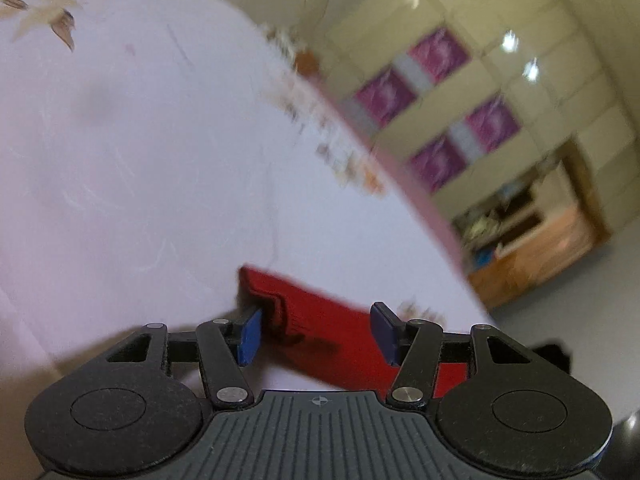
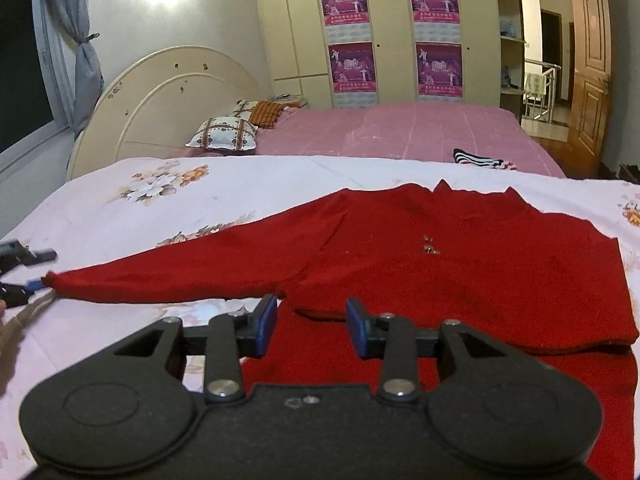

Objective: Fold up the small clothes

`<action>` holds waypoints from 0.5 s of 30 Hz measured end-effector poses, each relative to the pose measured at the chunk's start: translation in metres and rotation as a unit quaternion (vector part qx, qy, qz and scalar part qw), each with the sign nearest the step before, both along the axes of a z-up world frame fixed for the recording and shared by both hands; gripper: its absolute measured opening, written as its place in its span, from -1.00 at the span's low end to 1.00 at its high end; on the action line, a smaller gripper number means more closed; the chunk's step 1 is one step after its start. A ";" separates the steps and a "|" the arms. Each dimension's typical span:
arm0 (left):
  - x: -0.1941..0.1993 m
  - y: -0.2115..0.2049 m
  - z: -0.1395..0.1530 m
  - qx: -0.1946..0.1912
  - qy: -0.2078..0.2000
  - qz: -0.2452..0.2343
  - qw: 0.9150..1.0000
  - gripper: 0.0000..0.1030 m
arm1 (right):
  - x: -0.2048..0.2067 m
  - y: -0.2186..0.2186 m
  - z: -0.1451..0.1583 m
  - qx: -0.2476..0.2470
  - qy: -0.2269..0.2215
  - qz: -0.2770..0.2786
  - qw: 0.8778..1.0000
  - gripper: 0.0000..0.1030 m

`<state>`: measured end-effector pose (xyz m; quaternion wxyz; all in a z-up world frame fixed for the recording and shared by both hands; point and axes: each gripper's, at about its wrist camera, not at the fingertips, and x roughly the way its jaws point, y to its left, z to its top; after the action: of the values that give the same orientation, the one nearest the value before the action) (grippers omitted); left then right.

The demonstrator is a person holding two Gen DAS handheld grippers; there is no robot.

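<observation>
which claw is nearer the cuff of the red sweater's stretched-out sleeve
Left. The left claw sits right at the cuff, open around it. The right claw hovers open near the hem.

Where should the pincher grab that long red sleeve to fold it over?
Probably by the cuff end of the red sleeve, coming in from its open tip at the left. The sleeve lies flat and stretched out from the red sweater on the floral sheet, so the cuff is the free end. The left gripper is open around it already.
</observation>
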<state>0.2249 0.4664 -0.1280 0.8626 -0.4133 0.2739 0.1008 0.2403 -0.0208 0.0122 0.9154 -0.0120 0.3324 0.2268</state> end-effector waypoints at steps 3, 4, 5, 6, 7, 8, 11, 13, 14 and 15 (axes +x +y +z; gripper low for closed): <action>0.003 0.002 0.003 0.015 0.007 -0.014 1.000 0.05 | -0.002 0.000 0.000 0.001 -0.001 0.002 1.000 -0.28; 0.007 0.005 0.006 0.023 0.012 -0.019 0.999 -0.22 | -0.002 -0.001 0.000 0.002 0.000 0.002 1.000 -0.28; 0.011 0.006 0.005 0.022 0.020 -0.027 0.999 -0.87 | -0.002 -0.002 -0.001 0.002 0.001 0.001 1.000 -0.28; 0.014 0.008 0.007 0.016 0.024 -0.028 0.999 -0.87 | -0.001 -0.003 -0.002 0.003 0.002 -0.001 1.000 -0.28; 0.009 0.004 0.012 0.016 0.015 -0.027 0.999 -0.87 | 0.000 -0.003 -0.003 0.005 0.002 -0.005 1.000 -0.29; 0.011 0.001 0.019 0.019 0.003 -0.030 0.999 -0.87 | 0.001 -0.004 -0.003 0.007 0.002 -0.009 1.000 -0.29; 0.018 -0.020 0.046 0.010 -0.045 -0.046 0.998 -0.87 | 0.002 -0.017 -0.002 0.016 -0.003 -0.027 0.999 -0.29; 0.046 -0.049 0.066 0.008 -0.071 -0.076 0.995 -0.87 | 0.003 -0.029 -0.001 0.018 -0.006 -0.040 0.999 -0.29; 0.061 -0.066 0.074 0.008 -0.077 -0.093 0.993 -0.87 | 0.004 -0.037 0.000 0.021 -0.007 -0.047 0.999 -0.29; 0.079 -0.087 0.081 0.008 -0.082 -0.114 0.990 -0.87 | 0.005 -0.046 0.002 0.024 -0.007 -0.055 0.998 -0.29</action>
<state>0.3035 0.3791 -0.0465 0.8911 -0.3798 0.2465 -0.0300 0.2452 -0.0671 0.0137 0.9289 0.0271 0.3205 0.1838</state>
